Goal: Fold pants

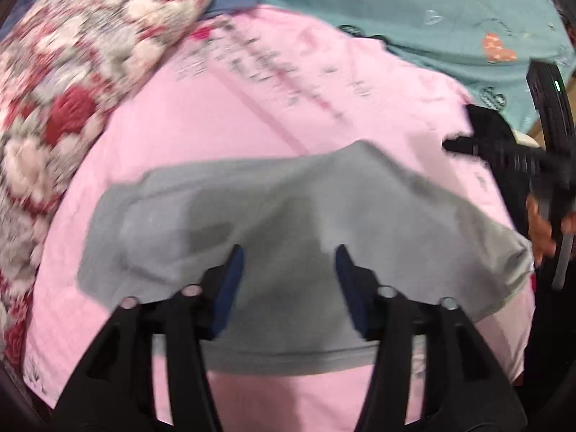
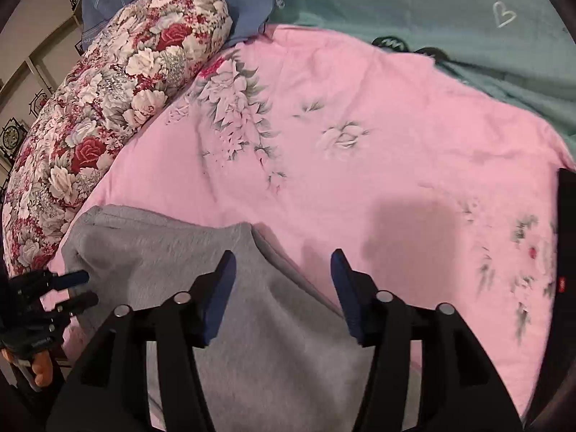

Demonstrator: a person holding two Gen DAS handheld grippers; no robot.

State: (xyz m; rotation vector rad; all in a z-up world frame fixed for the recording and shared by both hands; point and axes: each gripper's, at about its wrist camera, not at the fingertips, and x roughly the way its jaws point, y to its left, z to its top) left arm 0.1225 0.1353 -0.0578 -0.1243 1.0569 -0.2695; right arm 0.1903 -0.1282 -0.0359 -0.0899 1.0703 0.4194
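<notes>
The left gripper (image 1: 288, 270) hovers over the grey pants (image 1: 273, 216), fingers spread apart and holding nothing. The right gripper (image 2: 284, 280) also stands apart, poised above the pants' (image 2: 223, 288) right edge. The pants lie on a pink sheet (image 2: 360, 108) beside a floral quilt (image 2: 108, 108) — the left view is motion-blurred, and the pants' near end is cut off behind both grippers.

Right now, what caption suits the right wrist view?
Open right gripper poised over grey fleece pants on a pink floral bedsheet.
</notes>
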